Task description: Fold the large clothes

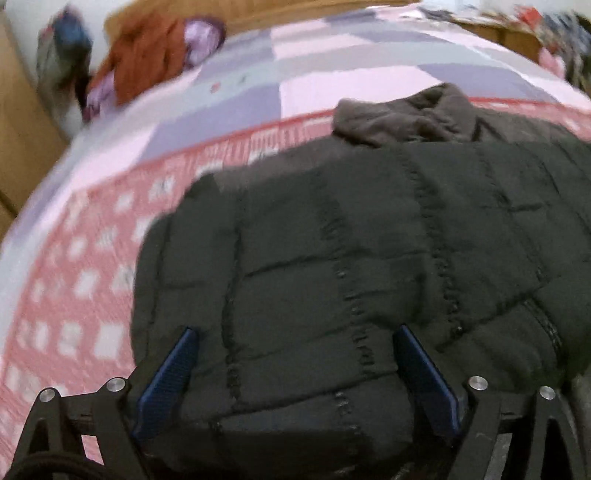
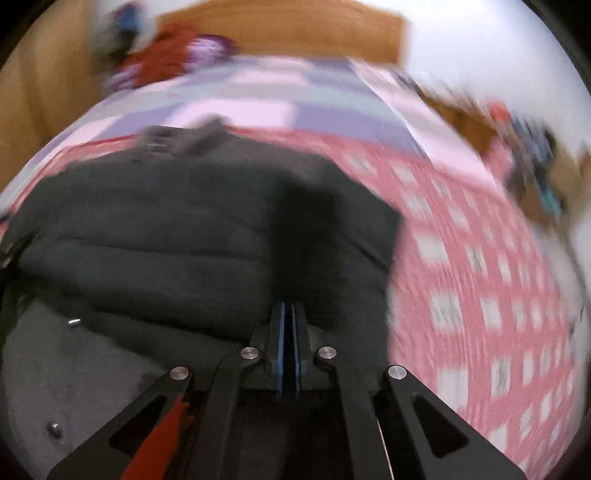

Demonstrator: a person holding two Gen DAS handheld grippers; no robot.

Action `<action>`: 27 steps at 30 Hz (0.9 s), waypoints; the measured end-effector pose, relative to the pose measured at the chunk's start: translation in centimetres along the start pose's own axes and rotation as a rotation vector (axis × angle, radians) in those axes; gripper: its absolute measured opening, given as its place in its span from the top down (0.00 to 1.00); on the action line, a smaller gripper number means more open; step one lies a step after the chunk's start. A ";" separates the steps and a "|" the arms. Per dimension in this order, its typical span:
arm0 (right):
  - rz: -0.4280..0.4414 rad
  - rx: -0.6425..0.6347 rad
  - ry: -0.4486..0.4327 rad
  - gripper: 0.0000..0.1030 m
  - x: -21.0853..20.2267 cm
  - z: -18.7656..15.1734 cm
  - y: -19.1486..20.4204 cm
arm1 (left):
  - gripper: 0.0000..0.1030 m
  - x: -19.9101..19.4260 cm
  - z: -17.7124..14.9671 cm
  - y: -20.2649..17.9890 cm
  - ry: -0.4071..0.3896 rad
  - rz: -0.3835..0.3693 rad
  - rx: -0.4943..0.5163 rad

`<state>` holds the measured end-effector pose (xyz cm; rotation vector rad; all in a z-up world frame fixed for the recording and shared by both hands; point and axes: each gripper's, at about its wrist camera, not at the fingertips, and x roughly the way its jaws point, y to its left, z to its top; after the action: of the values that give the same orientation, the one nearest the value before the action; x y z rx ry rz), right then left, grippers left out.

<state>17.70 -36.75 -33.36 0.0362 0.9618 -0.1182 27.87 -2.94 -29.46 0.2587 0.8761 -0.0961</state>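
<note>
A large black quilted jacket (image 1: 351, 258) lies flat on the bed, its fleece collar (image 1: 402, 118) toward the far side. My left gripper (image 1: 295, 336) is open, its blue fingers (image 1: 166, 380) spread just above the jacket's near hem, holding nothing. In the right wrist view the same jacket (image 2: 166, 229) fills the middle and left. My right gripper (image 2: 289, 310) has its blue pads pressed together over the jacket's right part; the view is blurred and I cannot tell whether cloth is pinched between them.
The bed carries a pink checked blanket (image 1: 85, 280) over a pink and purple patchwork cover (image 1: 295, 74). A rust-brown and purple pile of clothes (image 1: 147, 59) lies at the far left by the wooden headboard (image 2: 280, 33). Cluttered items (image 2: 528, 155) stand at the right bedside.
</note>
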 end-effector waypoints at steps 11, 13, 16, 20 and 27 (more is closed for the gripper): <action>0.024 -0.017 -0.109 0.96 -7.1 -2.2 0.7 | 0.10 -9.1 -4.5 -0.9 -0.052 0.021 -0.010; 0.046 -0.027 -0.094 0.96 -8.4 -3.4 2.8 | 0.10 -10.8 -7.2 -1.4 -0.033 0.005 -0.021; 0.041 -0.098 -0.051 0.96 -9.9 -7.2 6.9 | 0.10 -11.5 -11.0 -2.4 0.035 -0.001 -0.010; 0.078 -0.204 0.063 0.96 -8.8 -12.6 10.6 | 0.10 -11.0 -15.8 -2.2 0.124 0.024 0.028; -0.017 -0.108 0.063 0.96 -10.0 -16.3 5.5 | 0.09 -12.3 -19.8 3.8 0.115 -0.003 -0.072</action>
<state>-0.63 -29.05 -34.55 -0.0679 1.0302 -0.0806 5.97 5.65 -31.45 0.1974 0.9923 -0.0531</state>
